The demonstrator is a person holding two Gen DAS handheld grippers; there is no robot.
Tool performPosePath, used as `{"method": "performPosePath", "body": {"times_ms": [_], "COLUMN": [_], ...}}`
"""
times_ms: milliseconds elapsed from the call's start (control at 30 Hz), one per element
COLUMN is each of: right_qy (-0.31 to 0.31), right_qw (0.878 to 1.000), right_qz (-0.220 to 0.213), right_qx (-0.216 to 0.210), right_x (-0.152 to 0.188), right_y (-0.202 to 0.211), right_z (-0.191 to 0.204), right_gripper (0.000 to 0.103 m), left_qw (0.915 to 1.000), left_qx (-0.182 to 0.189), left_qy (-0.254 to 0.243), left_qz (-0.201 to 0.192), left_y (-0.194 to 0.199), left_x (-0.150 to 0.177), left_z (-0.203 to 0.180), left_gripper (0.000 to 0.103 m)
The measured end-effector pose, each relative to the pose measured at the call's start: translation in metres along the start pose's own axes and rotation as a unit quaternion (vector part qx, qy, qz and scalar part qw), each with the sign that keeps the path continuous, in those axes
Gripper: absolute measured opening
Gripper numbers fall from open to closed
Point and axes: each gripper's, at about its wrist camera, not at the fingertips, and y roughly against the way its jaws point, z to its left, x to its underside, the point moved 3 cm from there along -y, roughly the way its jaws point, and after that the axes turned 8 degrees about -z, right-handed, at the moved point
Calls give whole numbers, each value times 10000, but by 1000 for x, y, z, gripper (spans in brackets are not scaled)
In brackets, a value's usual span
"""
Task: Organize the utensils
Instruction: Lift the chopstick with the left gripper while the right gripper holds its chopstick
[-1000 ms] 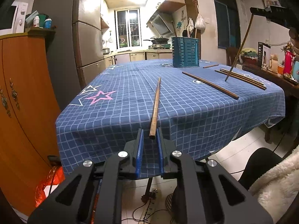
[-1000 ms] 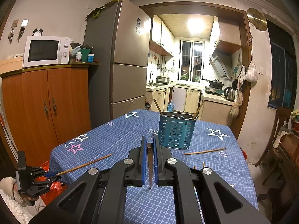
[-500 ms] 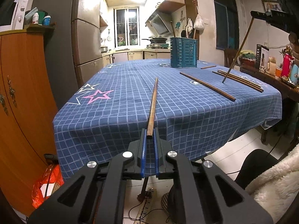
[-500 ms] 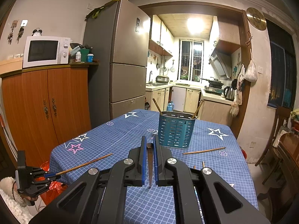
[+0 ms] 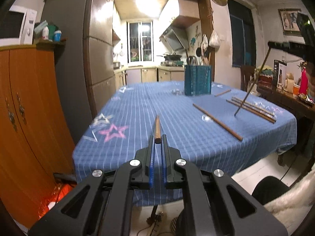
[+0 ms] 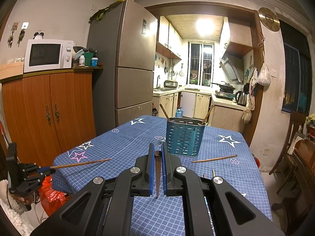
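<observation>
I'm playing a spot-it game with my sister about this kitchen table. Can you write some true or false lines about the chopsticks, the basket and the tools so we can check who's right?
1. The left tool is shut on a long brown wooden chopstick. True.
2. The right tool holds nothing. False: it is shut on a dark wooden chopstick that hangs pointing down.
3. The teal slotted metal utensil basket is empty. False: two wooden sticks poke out of its top.
4. Loose wooden chopsticks lie on the blue checked tablecloth with stars. True.
5. The basket lies tipped on its side. False: it stands upright.
</observation>
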Motion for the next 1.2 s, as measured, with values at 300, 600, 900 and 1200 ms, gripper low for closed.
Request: {"method": "performPosePath", "body": {"times_ms": [300,600,900,1200], "right_qy": [-117,-252,-160,-379], "right_qw": [9999,9996,9995,9988], "right_qz": [-86,-132,-283,-210], "right_qx": [29,60,-15,-237], "right_x": [-1,-1,-15,-26], "right_y": [2,4,0,-28], "right_z": [-12,-22,-22,-34], "right_gripper": [8,8,8,8], "left_qw": [9988,9962,9933,9914], "left_qx": [-153,-156,-18,181], "left_qy": [-104,-24,-42,-187], "left_qz": [-451,-855,-1152,-1280], "left_y": [-5,-9,-22,-38], "left_x": [-44,-73,-100,-120], "left_z": [-5,-8,-18,-35], "left_gripper": [5,5,4,4]}}
